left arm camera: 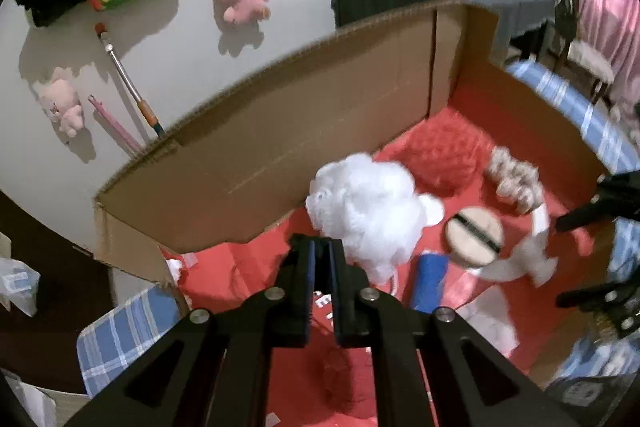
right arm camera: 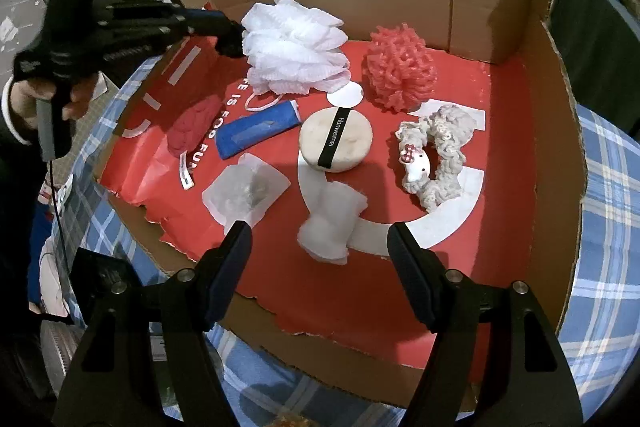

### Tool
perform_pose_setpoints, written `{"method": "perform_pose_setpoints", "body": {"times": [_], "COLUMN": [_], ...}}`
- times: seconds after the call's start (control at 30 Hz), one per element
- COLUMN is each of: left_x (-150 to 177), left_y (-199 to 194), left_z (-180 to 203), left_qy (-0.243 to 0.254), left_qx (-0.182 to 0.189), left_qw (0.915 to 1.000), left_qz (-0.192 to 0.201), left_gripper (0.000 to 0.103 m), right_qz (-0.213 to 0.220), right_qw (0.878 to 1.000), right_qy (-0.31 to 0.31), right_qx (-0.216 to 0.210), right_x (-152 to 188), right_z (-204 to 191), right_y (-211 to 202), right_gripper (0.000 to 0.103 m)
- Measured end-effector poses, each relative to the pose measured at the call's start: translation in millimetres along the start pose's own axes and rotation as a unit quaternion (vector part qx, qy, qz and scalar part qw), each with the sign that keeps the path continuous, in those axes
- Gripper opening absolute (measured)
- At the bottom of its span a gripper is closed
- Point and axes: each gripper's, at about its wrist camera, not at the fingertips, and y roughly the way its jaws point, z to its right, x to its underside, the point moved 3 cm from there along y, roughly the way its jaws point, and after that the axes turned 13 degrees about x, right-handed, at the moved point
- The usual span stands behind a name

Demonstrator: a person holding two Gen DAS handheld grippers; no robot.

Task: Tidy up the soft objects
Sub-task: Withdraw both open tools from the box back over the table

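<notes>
Left gripper [right arm camera: 230, 41], jaws clamped on the white mesh pouf [right arm camera: 294, 49] at upper centre; a thin pinch could slip. Right gripper [right arm camera: 320, 247] hovers, jaws apart.

Everything sits inside the cardboard box [right arm camera: 520, 7], which rests on a checked cloth [right arm camera: 608, 227]. In the right wrist view the mesh pouf [right arm camera: 296, 47] is at upper centre, the knobbly pouf [right arm camera: 400, 67] to its right, and the round puff [right arm camera: 336, 141] mid-frame. The scrunchie [right arm camera: 440, 155] lies right of that, the rolled cloth [right arm camera: 256, 131] left, the clear packet [right arm camera: 244, 195] lower left.
</notes>
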Motion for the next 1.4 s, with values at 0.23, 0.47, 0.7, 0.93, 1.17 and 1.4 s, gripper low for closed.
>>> {"method": "perform_pose_setpoints", "body": {"times": [0.23, 0.47, 0.7, 0.93, 1.17, 1.4], "left_x": [2, 25, 62, 107, 159, 209], "left_y": [-34, -77, -122, -163, -181, -170], "left_z": [22, 61, 108, 147, 184, 217], "left_qy": [0.003, 0.006, 0.016, 0.020, 0.019, 0.014], "left_qx": [0.014, 0.042, 0.060, 0.076, 0.096, 0.103], "left_qw": [0.9993, 0.9960, 0.9908, 0.9829, 0.9756, 0.9719], "left_qz": [0.036, 0.079, 0.120, 0.166, 0.197, 0.211], "left_gripper": [0.007, 0.007, 0.007, 0.007, 0.007, 0.007], "right_qz": [0.014, 0.057, 0.116, 0.167, 0.189, 0.203], "right_qw": [1.000, 0.998, 0.993, 0.985, 0.981, 0.977], "right_qy": [0.004, 0.016, 0.027, 0.033, 0.042, 0.058], "right_qx": [-0.002, -0.002, 0.001, 0.002, 0.000, 0.036], "right_x": [5, 15, 44, 86, 133, 184], "right_z": [-2, -10, -25, -42, -55, -63], "right_y": [-16, -62, -123, -168, -182, -169], "right_gripper": [0.069, 0.069, 0.069, 0.074, 0.074, 0.074]}}
